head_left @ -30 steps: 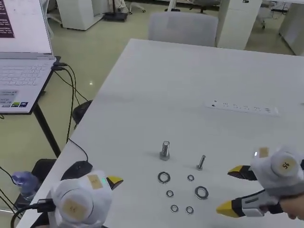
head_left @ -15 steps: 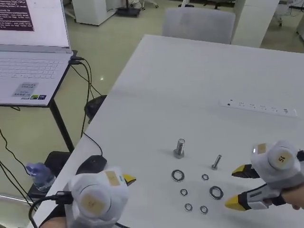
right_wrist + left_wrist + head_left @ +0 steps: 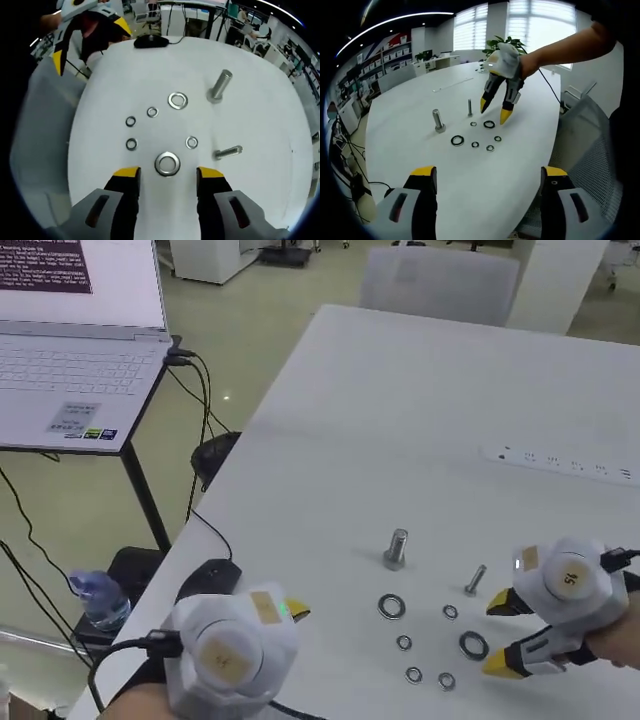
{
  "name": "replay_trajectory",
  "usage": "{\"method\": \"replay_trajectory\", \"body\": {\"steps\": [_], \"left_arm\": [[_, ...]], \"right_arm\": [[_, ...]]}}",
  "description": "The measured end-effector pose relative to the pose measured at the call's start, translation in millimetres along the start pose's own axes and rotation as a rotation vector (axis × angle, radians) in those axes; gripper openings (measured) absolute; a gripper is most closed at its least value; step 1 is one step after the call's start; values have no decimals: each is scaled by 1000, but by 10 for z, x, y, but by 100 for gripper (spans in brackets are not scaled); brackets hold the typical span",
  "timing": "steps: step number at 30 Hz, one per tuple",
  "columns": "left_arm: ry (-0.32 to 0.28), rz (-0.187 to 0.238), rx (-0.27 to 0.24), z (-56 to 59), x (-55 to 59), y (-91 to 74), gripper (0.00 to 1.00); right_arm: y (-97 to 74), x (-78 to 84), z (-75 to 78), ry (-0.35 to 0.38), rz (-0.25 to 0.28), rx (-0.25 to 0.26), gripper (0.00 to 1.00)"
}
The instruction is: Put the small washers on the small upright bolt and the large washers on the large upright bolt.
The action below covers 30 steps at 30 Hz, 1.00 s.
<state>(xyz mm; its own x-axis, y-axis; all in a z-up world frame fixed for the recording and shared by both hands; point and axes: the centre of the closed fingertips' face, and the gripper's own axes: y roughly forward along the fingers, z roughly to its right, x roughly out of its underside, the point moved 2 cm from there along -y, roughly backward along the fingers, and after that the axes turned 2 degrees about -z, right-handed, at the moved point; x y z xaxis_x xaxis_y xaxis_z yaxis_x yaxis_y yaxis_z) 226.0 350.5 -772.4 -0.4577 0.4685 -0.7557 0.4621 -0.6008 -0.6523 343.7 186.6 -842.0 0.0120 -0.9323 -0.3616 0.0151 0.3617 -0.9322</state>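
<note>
The large upright bolt (image 3: 396, 548) and the small upright bolt (image 3: 475, 580) stand on the white table (image 3: 400, 440). One large washer (image 3: 391, 606) lies flat before the large bolt. The other large washer (image 3: 473, 645) (image 3: 167, 163) lies just ahead of my open right gripper (image 3: 493, 638) (image 3: 168, 172), in line with the gap between its jaws, untouched. Several small washers (image 3: 404, 642) (image 3: 131, 144) are scattered flat between the large ones. My left gripper (image 3: 488, 171) is open and holds nothing, near the table's front left edge, well short of the washers (image 3: 475, 144).
A black mouse (image 3: 208, 582) with its cable lies beside the left gripper at the table edge. A white power strip (image 3: 560, 462) lies at the far right. A laptop (image 3: 70, 380) sits on a side stand left of the table, with a water bottle (image 3: 100, 598) on the floor.
My right gripper has moved in toward the nearer large washer, which now lies just off its open jaws. The head camera has shifted. The left gripper has held its place.
</note>
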Motion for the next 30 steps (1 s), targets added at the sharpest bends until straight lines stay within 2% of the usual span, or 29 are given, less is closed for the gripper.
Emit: {"method": "replay_trajectory", "body": {"steps": [5,16,28,30], "left_arm": [[-1,-6,-4,-39,-6,6,84],[-10,10,-14,-81,-26,-50,82],[-13,-5,-22,-58,37,-66,79],[-16,-7,-19,-43,53,-65,78]], "right_arm": [[50,-6,8,-43,-31,-13,43],[143,-7,-9,-111,-83,-30,38],[139,17,-15,-88,-94,-48,33],[138,17,-15,-91,-94,-47,30]]}}
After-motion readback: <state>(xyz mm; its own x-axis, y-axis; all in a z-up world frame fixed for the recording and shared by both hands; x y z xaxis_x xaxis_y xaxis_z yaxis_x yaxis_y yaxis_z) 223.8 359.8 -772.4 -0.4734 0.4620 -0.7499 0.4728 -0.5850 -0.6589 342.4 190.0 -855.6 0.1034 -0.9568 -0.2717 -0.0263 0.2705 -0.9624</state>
